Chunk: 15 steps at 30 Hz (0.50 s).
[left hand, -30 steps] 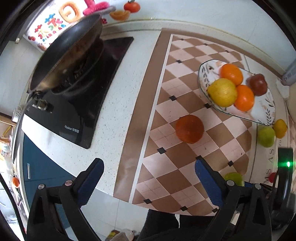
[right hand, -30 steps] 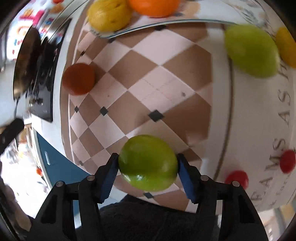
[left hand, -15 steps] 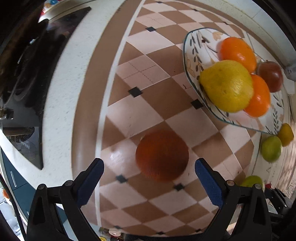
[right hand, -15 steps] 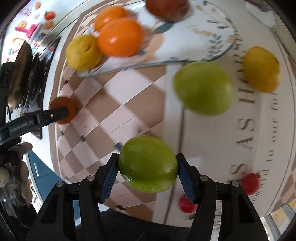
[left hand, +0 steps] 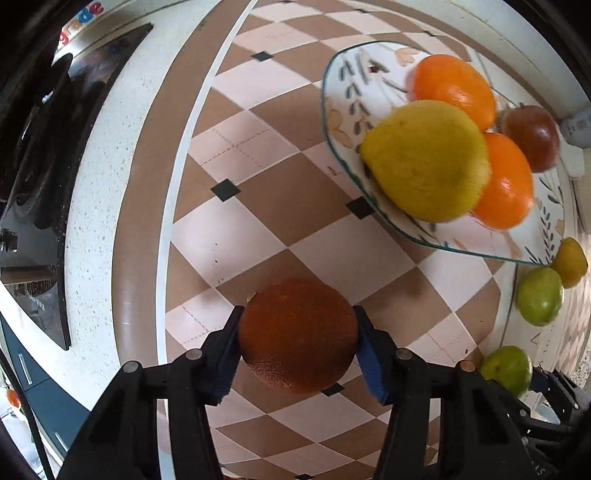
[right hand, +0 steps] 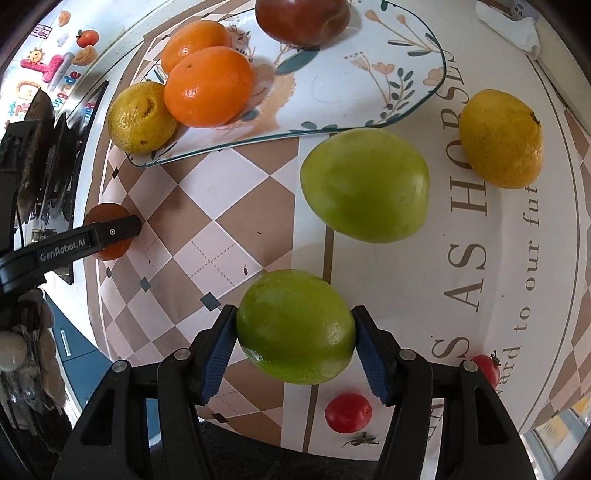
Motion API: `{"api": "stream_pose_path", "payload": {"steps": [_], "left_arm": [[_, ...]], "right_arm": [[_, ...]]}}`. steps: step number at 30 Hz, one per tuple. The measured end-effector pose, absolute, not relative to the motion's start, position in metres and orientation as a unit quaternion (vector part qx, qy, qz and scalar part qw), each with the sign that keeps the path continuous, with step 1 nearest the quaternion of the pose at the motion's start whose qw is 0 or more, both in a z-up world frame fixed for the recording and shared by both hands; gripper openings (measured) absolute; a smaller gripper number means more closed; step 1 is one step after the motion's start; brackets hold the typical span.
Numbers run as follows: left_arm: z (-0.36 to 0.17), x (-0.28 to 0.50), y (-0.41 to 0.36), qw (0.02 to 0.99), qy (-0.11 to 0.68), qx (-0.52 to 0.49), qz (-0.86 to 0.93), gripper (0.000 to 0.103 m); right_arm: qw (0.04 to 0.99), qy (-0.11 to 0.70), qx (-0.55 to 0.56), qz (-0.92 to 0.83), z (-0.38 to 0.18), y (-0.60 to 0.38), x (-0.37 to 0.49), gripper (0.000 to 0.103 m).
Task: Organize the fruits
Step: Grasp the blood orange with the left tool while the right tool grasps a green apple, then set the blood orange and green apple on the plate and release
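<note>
Fruit lies across the worktop (left hand: 110,206) in two groups, and I have one piece in each hand-held gripper. My left hand-held gripper (left hand: 297,341) is clamped on a dark orange (left hand: 297,339), both blue pads pressed against its sides, over the checked mat (left hand: 280,184). My right hand-held gripper (right hand: 295,341) is clamped on a green apple (right hand: 295,326) in the same way, above the line where the checked mat meets the lettered mat (right hand: 480,258). On the plate (right hand: 332,99) sit a yellow lemon (right hand: 142,118), two bright oranges (right hand: 208,86) touching each other, and a red apple (right hand: 301,18) at the far end. Just beside the plate's near edge a second green apple (right hand: 364,184) rests on the lettered mat, with a yellow fruit (right hand: 500,138) near it to the right, the two apart. Two red tomatoes (right hand: 347,412) show near my right fingers; I cannot tell whether they are real or printed. In the right wrist view the left gripper's black finger crosses in front of the dark orange at the left edge. A black stove (left hand: 33,192) sits at the left of the worktop.
</note>
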<state>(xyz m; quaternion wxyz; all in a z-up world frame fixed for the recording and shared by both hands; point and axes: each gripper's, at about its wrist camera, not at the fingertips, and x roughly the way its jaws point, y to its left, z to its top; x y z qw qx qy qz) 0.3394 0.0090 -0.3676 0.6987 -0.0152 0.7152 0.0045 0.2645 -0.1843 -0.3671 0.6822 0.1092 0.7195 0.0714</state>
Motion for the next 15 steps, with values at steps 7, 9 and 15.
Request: {"api": "stream_pose_path", "payload": {"steps": [7,9,15], "left_arm": [[-0.359,0.298,-0.034,0.694,0.719,-0.012,-0.025,0.053],[-0.364,0.288,-0.043,0.69,0.723,-0.009,-0.026,0.053],[-0.367,0.273,-0.052,0.695,0.719,-0.014,-0.019,0.053]], "right_arm": [[0.683,0.718,0.113,0.071,-0.369,-0.179,0.257,0.065],[0.682,0.718,0.115,0.072,-0.37,-0.179,0.255,0.065],[0.685,0.716,0.107,0.076,-0.37,-0.176,0.253,0.065]]}}
